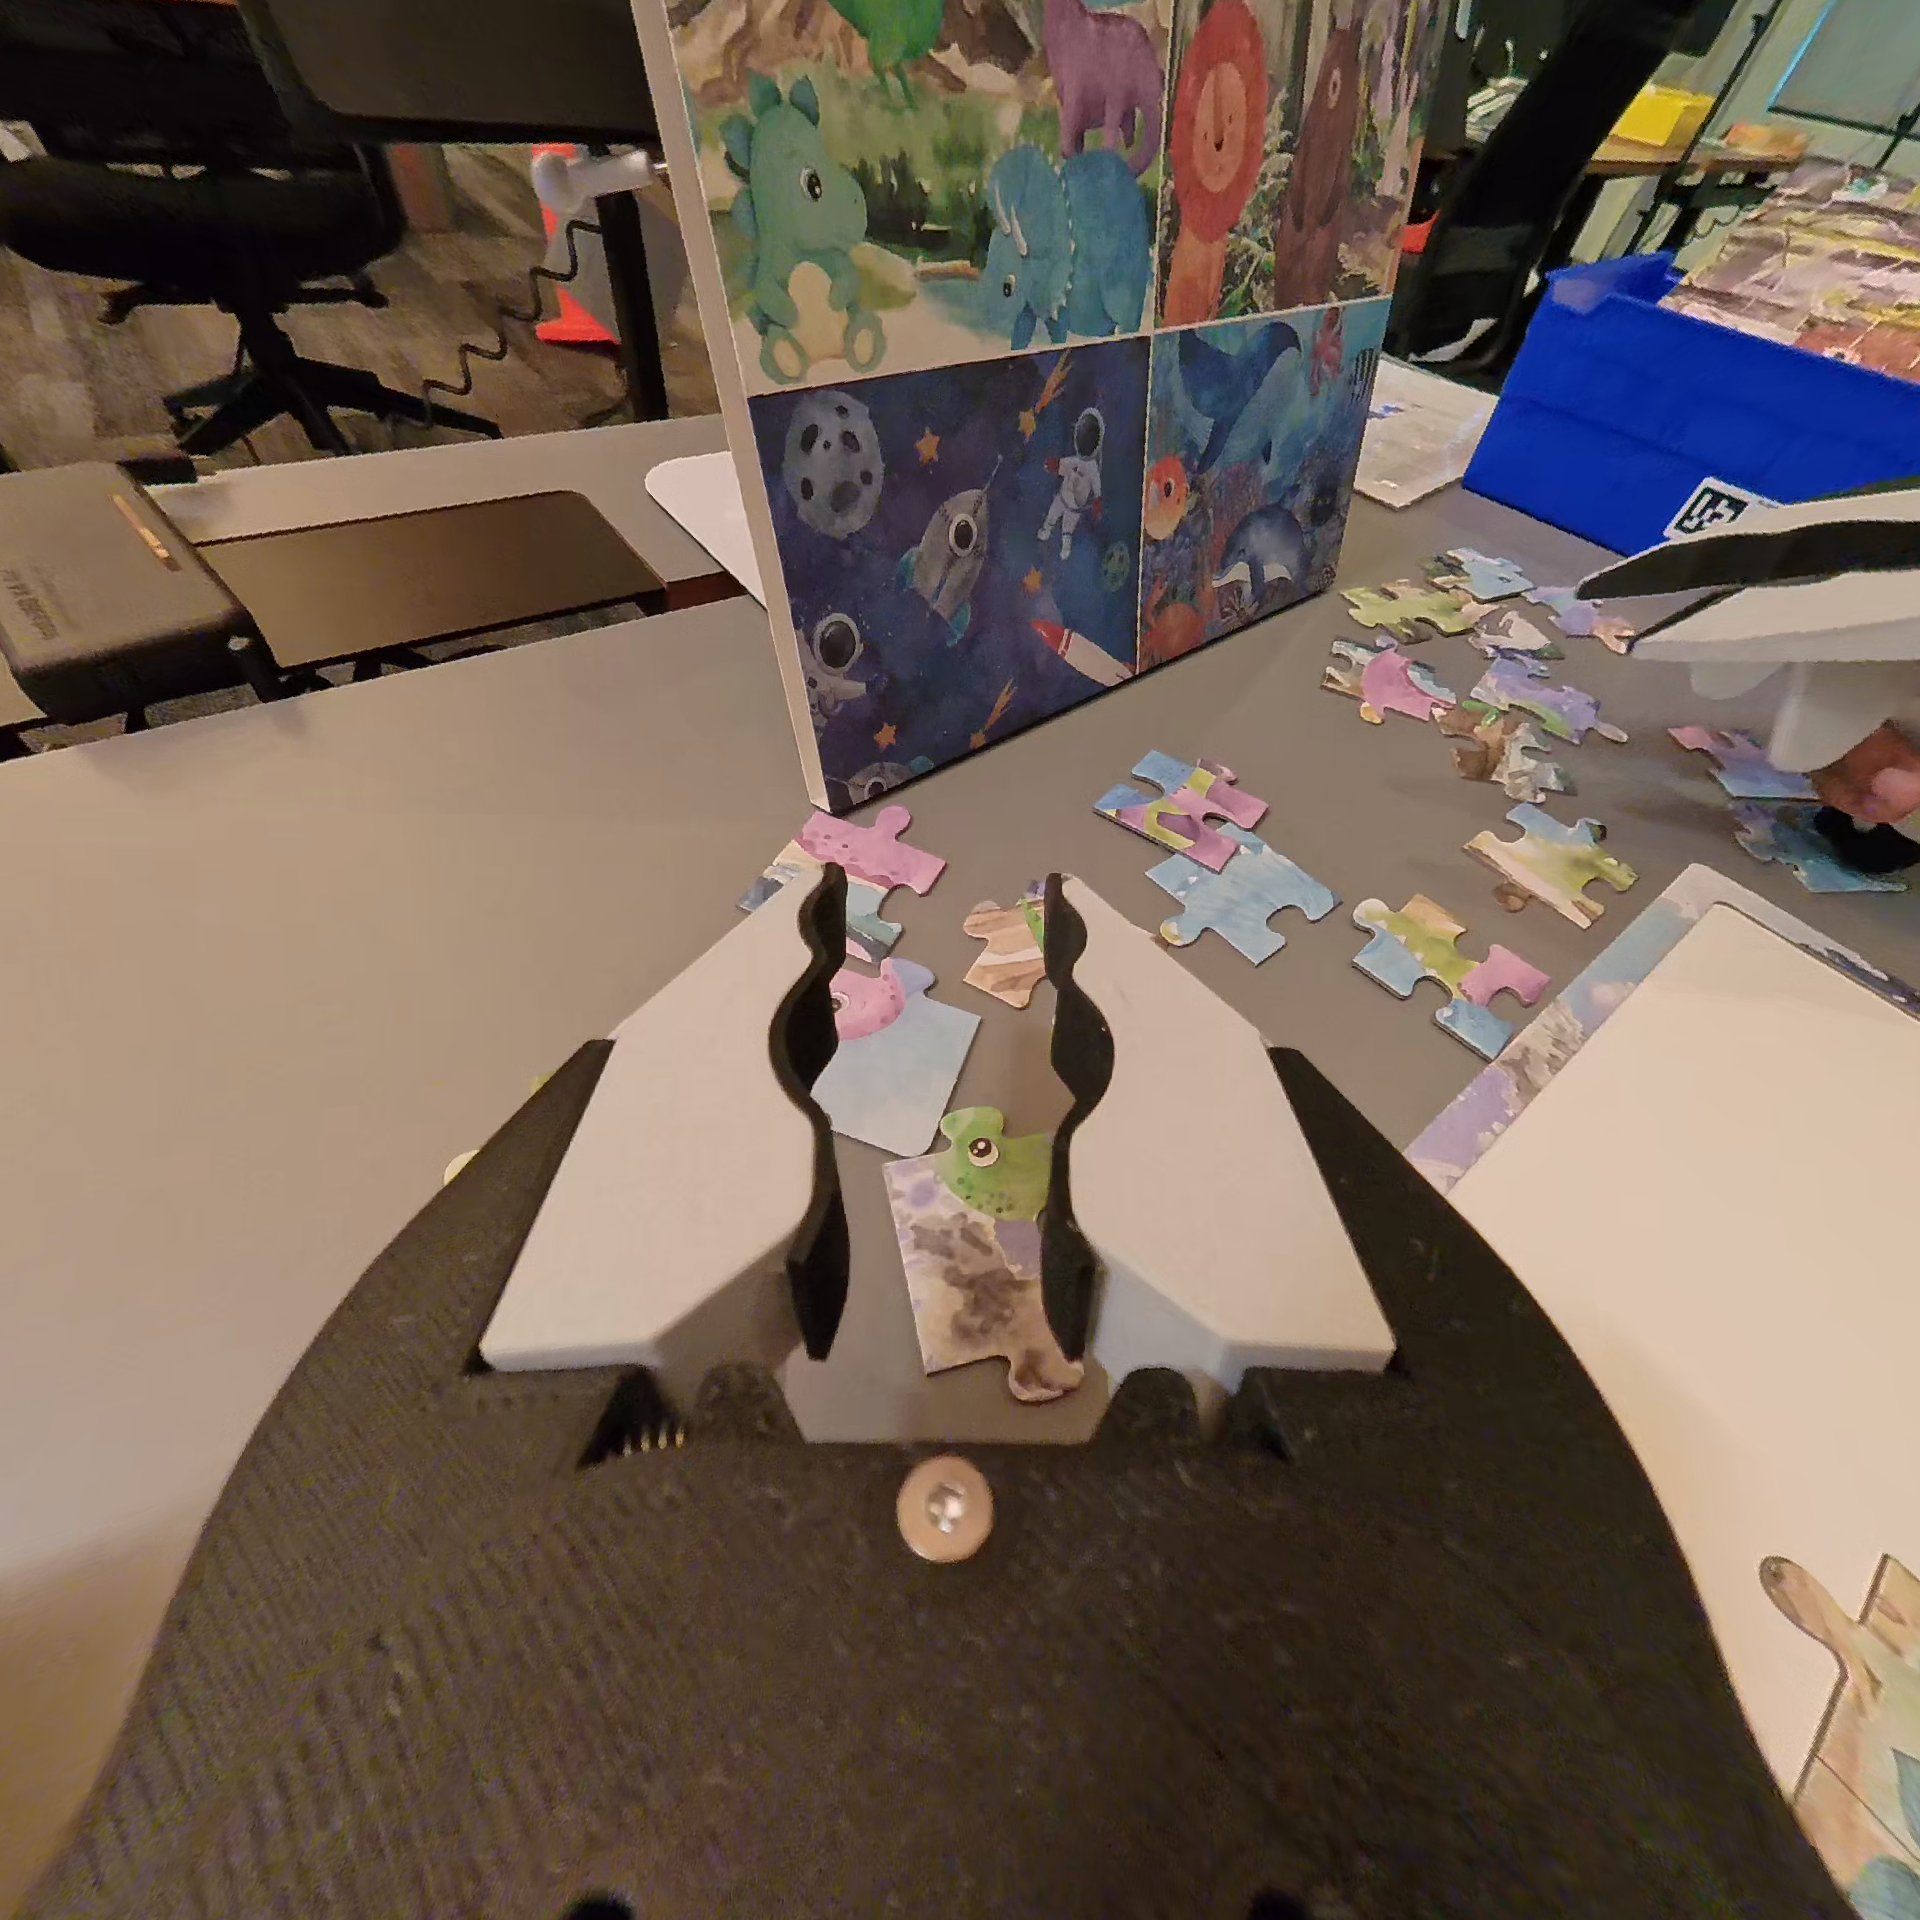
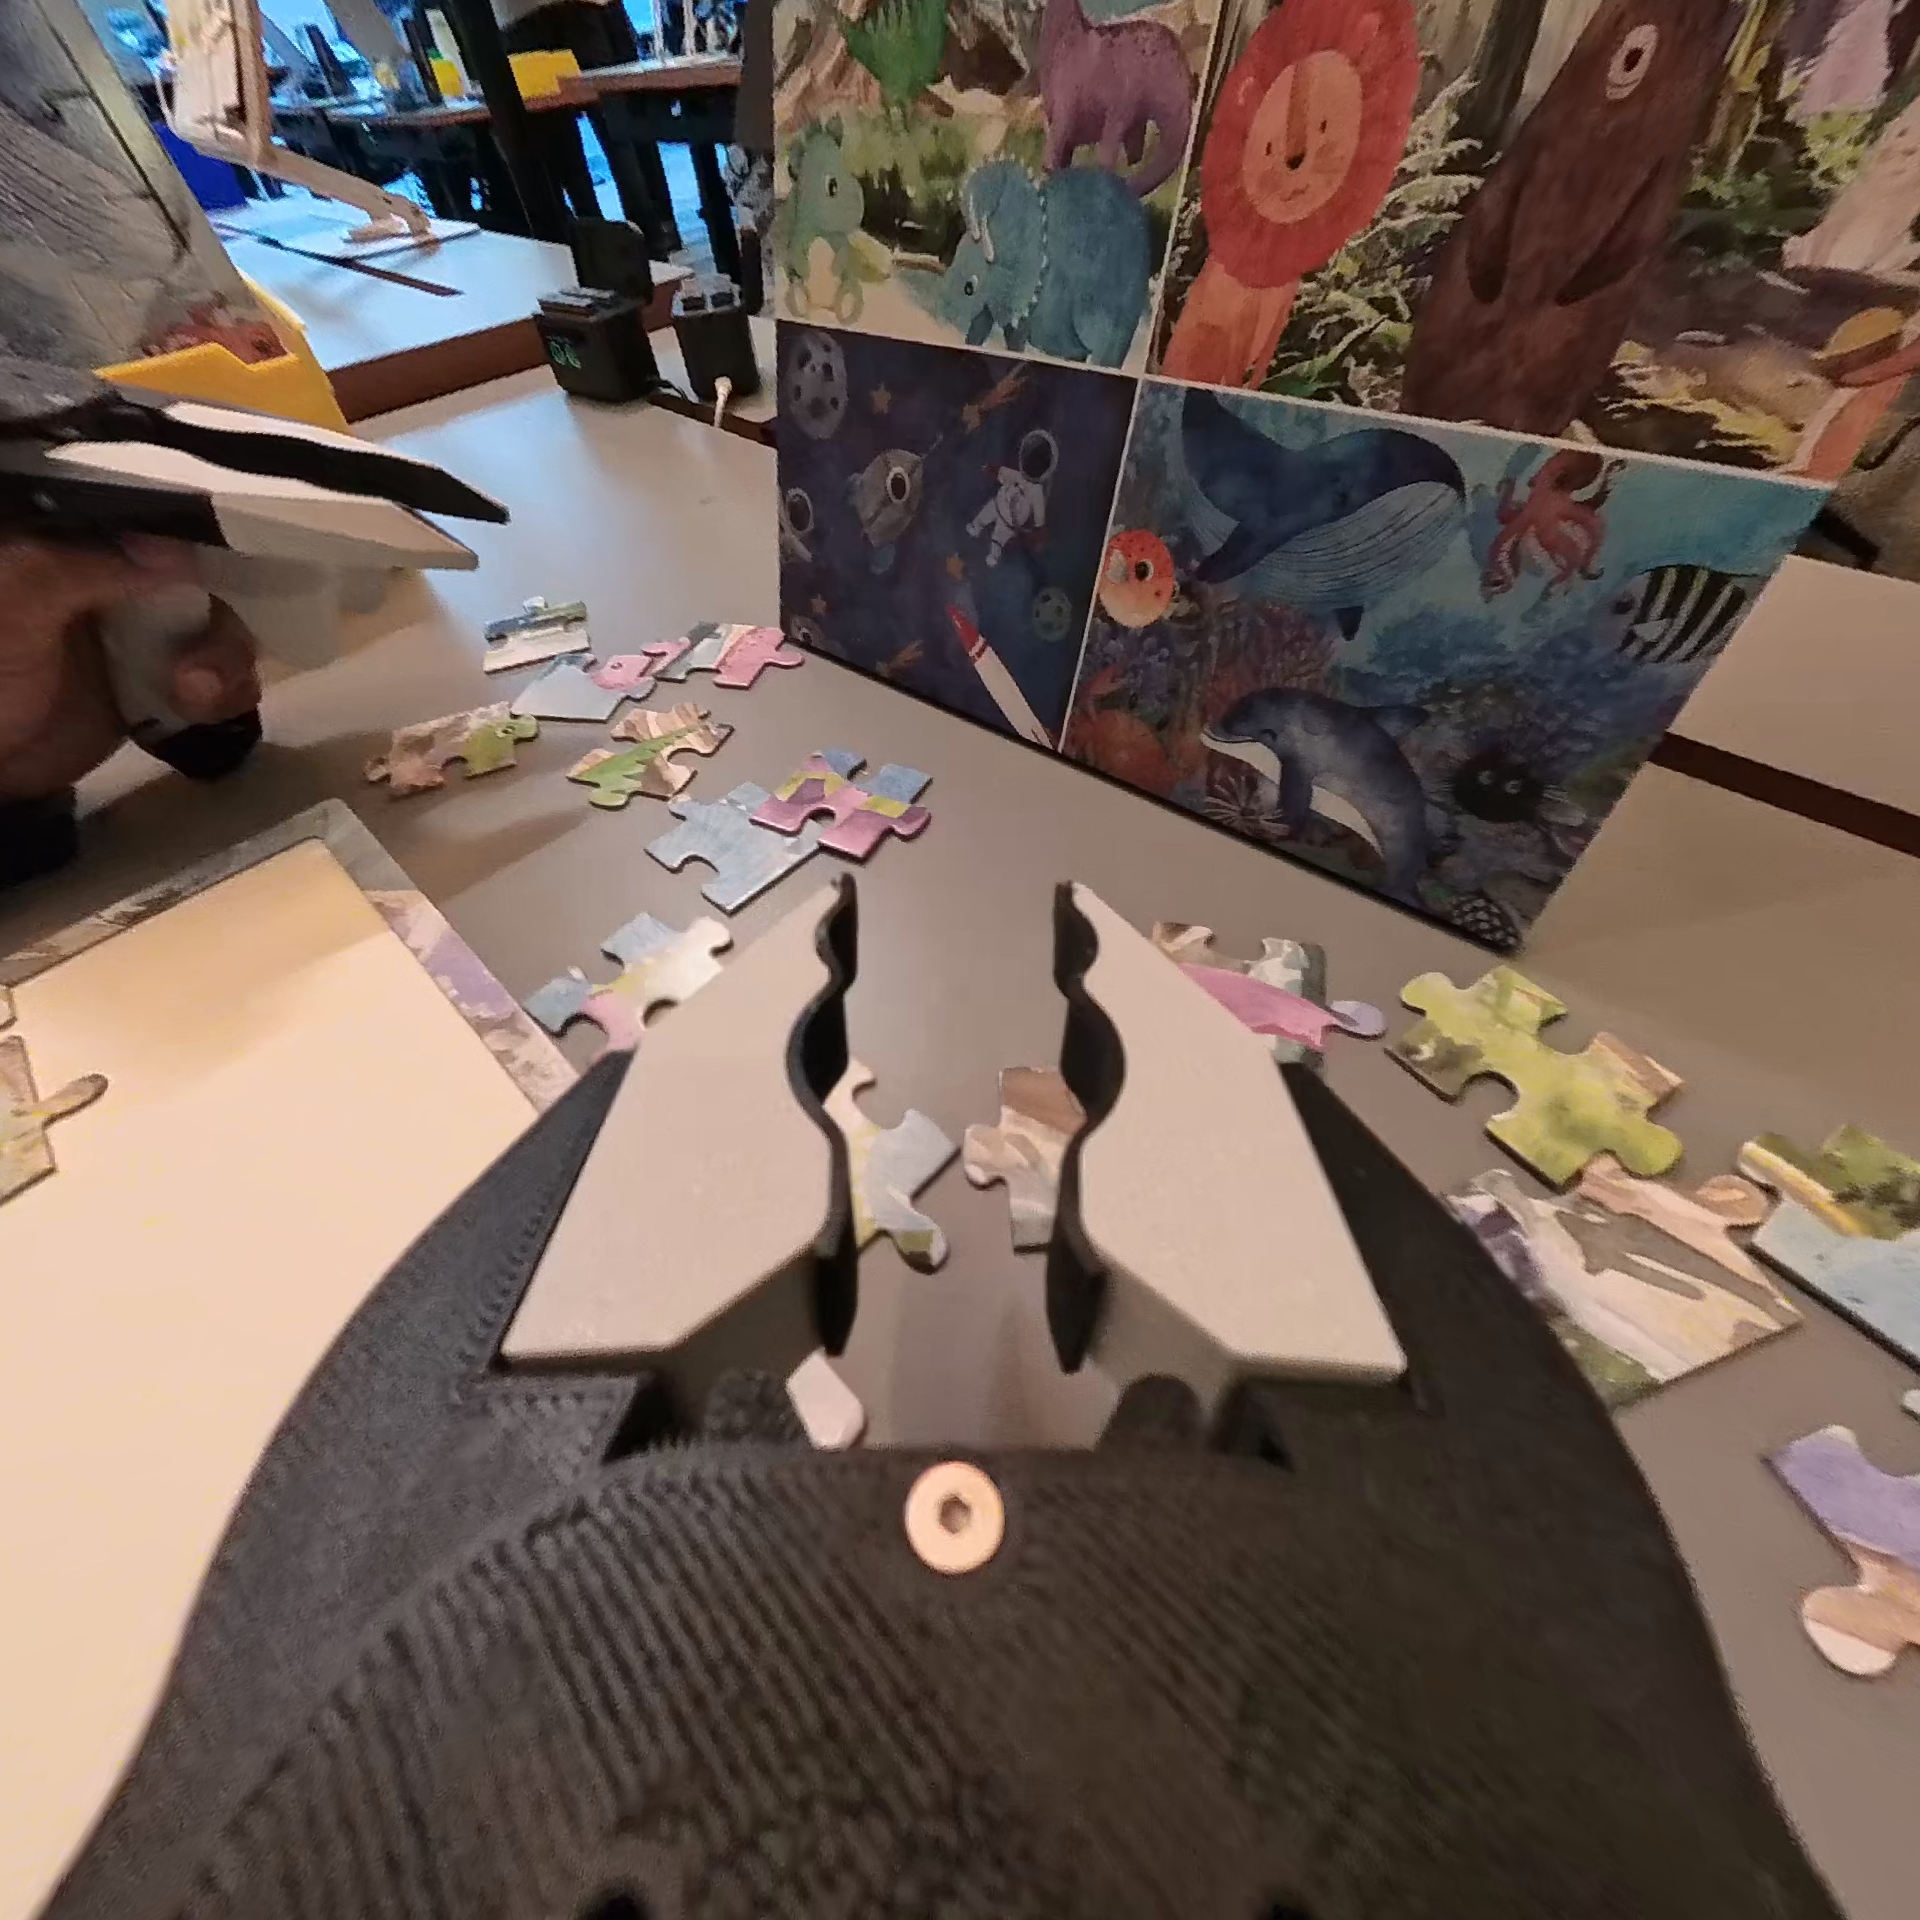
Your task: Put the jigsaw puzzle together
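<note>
Several loose jigsaw pieces lie scattered on the grey table. My left gripper is open and empty, hovering over a piece with a green dinosaur head and a pink-and-blue piece. My right gripper is open and empty above two pale pieces. The white puzzle tray with a painted border lies at the right in the left wrist view and at the left in the right wrist view. It holds a few fitted pieces.
The upright puzzle box with animal and space pictures stands behind the pieces, also in the right wrist view. A blue bin sits far right. Office chairs and other tables stand beyond. The other gripper shows at the right. My hands' fingertips stand some 25 centimetres from each other.
</note>
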A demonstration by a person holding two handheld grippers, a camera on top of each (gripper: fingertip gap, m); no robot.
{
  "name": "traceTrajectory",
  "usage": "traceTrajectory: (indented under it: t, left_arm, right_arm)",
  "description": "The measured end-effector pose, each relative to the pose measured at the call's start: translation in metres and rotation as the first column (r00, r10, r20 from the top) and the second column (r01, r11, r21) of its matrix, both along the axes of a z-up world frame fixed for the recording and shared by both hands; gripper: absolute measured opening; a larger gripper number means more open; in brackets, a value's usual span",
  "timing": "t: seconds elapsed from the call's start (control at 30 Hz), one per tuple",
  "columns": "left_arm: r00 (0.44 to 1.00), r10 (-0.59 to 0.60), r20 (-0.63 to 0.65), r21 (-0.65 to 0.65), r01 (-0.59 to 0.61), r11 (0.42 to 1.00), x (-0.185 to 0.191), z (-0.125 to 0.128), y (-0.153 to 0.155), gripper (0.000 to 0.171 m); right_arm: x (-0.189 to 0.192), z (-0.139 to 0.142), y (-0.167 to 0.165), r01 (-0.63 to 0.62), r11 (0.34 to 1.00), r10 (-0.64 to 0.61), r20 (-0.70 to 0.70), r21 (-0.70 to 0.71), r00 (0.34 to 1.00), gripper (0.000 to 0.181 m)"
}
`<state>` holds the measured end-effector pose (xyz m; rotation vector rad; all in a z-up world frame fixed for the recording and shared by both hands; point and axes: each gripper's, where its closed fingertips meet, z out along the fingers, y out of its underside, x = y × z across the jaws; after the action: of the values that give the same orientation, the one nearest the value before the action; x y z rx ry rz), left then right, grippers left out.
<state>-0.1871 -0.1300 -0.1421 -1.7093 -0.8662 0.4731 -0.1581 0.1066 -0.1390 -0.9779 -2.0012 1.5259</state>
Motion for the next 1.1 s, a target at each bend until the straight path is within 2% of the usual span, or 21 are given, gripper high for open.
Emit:
traceTrajectory:
  t: [0.13, 0.3, 0.47, 0.6, 1.1]
  left_arm:
    - [1.000, 0.015, 0.003, 0.026, -0.015, 1.000, -0.002, 0.002, -0.004, 0.036]
    - [0.995, 0.092, -0.030, 0.002, -0.092, 0.996, -0.008, 0.006, -0.019, 0.035]
    - [0.972, 0.233, -0.043, -0.013, -0.233, 0.972, -0.021, 0.009, -0.058, 0.023]
    - [0.959, 0.281, -0.029, 0.000, -0.281, 0.960, -0.025, 0.011, -0.075, 0.017]
    - [0.963, 0.269, -0.005, -0.060, -0.269, 0.961, -0.026, 0.000, -0.073, 0.020]
  right_arm:
    - [0.001, 0.001, -0.003, -0.007, 1.000, 0.007, -0.001, 0.004, 1.000, 0.037]
    - [0.002, 0.000, -0.006, -0.002, 0.998, 0.004, -0.035, 0.069, 0.999, 0.038]
    - [-0.001, -0.004, 0.000, 0.016, 0.997, -0.014, -0.031, 0.080, 0.999, 0.037]
    - [0.001, 0.002, -0.001, 0.011, 0.999, -0.010, -0.031, 0.033, 0.999, 0.037]
    - [0.000, 0.000, -0.001, 0.014, 0.998, -0.012, -0.038, 0.057, 0.999, 0.037]
